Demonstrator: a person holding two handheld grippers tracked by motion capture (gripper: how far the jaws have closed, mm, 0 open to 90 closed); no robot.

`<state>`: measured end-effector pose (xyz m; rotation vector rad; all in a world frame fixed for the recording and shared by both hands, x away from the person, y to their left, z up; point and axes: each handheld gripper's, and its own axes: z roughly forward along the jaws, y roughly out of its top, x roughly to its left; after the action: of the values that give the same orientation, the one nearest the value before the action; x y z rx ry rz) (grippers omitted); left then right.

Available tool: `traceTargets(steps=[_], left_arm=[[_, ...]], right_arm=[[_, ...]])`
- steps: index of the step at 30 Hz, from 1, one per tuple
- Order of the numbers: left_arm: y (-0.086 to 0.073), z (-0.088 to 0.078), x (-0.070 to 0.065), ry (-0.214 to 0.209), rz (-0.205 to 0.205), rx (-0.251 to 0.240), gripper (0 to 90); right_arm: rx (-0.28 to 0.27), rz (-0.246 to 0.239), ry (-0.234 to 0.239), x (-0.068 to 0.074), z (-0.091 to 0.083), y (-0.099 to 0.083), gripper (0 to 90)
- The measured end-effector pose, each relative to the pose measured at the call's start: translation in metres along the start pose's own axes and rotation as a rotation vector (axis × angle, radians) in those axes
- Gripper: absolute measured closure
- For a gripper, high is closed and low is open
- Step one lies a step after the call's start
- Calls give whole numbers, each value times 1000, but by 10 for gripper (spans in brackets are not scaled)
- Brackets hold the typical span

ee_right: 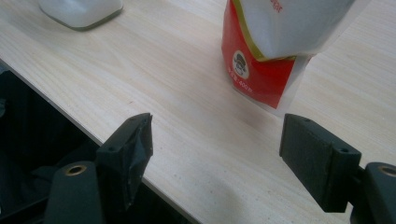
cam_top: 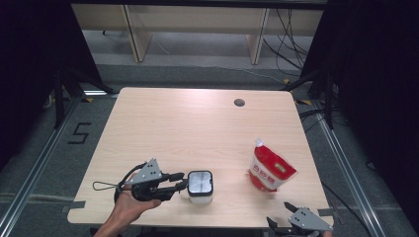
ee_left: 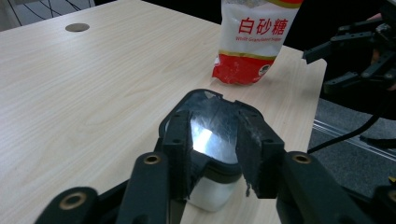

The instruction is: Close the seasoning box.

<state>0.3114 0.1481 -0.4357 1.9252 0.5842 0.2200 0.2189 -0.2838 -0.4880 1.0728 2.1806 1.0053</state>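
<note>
A small white container with a black-rimmed glossy lid (cam_top: 200, 186) stands near the table's front edge, left of centre. My left gripper (cam_top: 184, 181) comes at it from the left, held in a hand. Its jaws stand partly apart, with the tips at the container's (ee_left: 210, 191) near edge and the lid showing between them; I see no pad pressing on it. A red and white sugar pouch (cam_top: 269, 170) stands upright to the right. My right gripper (cam_top: 291, 219) hovers at the front right edge, jaws wide open and empty, facing the pouch (ee_right: 275, 46).
The light wooden table (cam_top: 197, 128) has a round cable hole (cam_top: 239, 102) at the back right. Black stands and cables line the floor on both sides. The right gripper (ee_left: 345, 56) also appears beyond the table's edge in the left gripper view.
</note>
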Motion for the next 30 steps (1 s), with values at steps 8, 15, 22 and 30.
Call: traceTargets(steps=[8,15,22,30], left_arm=[[-19,-16,6,50,-45,-26,467],[-36,-24,12,91,-96,-7,326],[-48,-25,15,105,-101,23,264],[-62,-32,11,110,-122,43,239]], right_arm=[[4,9,13,0,1,0,266],[14,31,18,2,1,-1,266],[12,19,17,1,1,-1,266],[21,24,22,1,2,-1,265]])
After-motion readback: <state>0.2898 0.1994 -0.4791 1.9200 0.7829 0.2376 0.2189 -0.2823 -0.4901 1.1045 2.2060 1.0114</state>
